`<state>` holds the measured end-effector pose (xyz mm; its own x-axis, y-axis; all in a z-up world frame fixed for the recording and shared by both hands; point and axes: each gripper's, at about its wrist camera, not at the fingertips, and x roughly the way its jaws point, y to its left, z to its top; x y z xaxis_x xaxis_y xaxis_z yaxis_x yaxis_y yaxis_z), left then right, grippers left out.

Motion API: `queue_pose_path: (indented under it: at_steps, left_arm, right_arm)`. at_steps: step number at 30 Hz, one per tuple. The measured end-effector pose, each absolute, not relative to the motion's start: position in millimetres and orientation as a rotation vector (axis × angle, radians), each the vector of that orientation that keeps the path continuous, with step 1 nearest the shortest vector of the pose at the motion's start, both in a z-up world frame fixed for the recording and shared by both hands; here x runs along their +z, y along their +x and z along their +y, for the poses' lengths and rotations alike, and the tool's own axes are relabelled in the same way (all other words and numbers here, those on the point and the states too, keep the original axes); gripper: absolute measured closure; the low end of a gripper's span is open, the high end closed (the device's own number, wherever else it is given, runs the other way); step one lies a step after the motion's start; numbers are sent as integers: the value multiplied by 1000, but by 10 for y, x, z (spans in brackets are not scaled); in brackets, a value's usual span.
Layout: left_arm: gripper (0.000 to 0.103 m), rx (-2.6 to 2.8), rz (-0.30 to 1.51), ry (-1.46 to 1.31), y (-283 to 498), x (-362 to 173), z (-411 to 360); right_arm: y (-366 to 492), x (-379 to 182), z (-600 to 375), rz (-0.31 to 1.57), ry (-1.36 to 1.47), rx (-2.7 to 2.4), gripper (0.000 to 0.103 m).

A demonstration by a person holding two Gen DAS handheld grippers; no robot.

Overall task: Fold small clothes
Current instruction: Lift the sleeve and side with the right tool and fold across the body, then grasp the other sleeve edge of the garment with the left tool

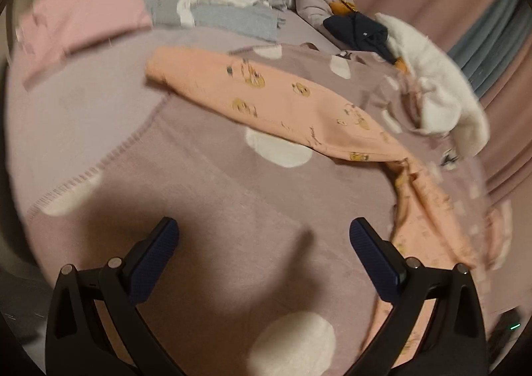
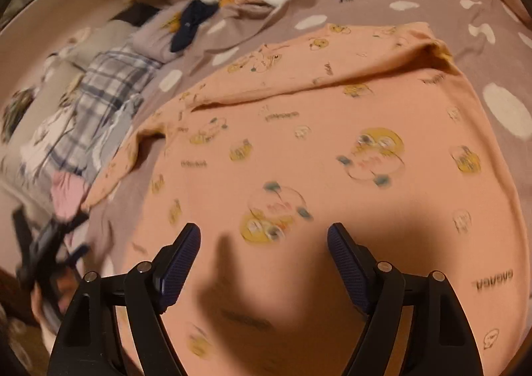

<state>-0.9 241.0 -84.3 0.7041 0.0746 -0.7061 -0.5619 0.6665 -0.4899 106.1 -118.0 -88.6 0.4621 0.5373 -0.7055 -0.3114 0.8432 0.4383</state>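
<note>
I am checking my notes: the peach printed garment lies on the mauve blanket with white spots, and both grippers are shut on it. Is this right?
Not quite. The peach printed garment does lie on the mauve blanket with white spots, but both wrist views show the left gripper and right gripper open, holding nothing.

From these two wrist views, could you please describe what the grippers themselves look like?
Both look alike. The left gripper and the right gripper each have two matte black, angular linkage arms with triangular cut-outs and round silver pivot pins. The fingers carry dark navy pads with a fine ribbed texture. No cables, markings or sleeves are visible.
</note>
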Motion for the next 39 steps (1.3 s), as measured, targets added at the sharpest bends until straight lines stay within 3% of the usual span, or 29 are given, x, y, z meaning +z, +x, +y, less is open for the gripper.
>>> queue_pose_path:
  at_steps: [3,5,7,12,26,29,31,32,34,36,39]
  left_arm:
    - [0,345,632,-843,-117,-831,2496]
    - [0,250,596,-900,-158,-845,2570]
    - [0,217,581,-947,-139,-882,2632]
    - [0,165,548,-988,-89,-928,2822]
    - [3,215,433,-1182,227,-982,3701]
    - [24,271,398,-1276,156,-1045,3834]
    - [50,296,403,-1293,98,-1084,3884]
    - [58,309,420,-1285,82,-1112,3903]
    - [86,345,458,-1259,64,-1153,3910]
    - [93,369,467,-1237,5,-1198,3911]
    - [93,354,430,-1255,-65,-1232,3914]
  right_arm:
    - [1119,-891,-1095,950,176,564,23]
    - [1127,-882,-970,923,110,549,15]
    - [1066,-967,-891,880,69,567,0]
    - [990,-1044,-567,859,-162,483,0]
    - [972,-1083,-676,852,-144,488,0]
    - [972,-1085,-664,852,-151,485,0]
    - [973,-1086,-665,853,-152,484,0]
    - [973,-1085,-665,853,-152,485,0]
    - [975,-1085,-665,853,-150,485,0]
    - [980,-1087,-663,853,-150,485,0]
    - [977,-1085,-664,852,-151,485,0]
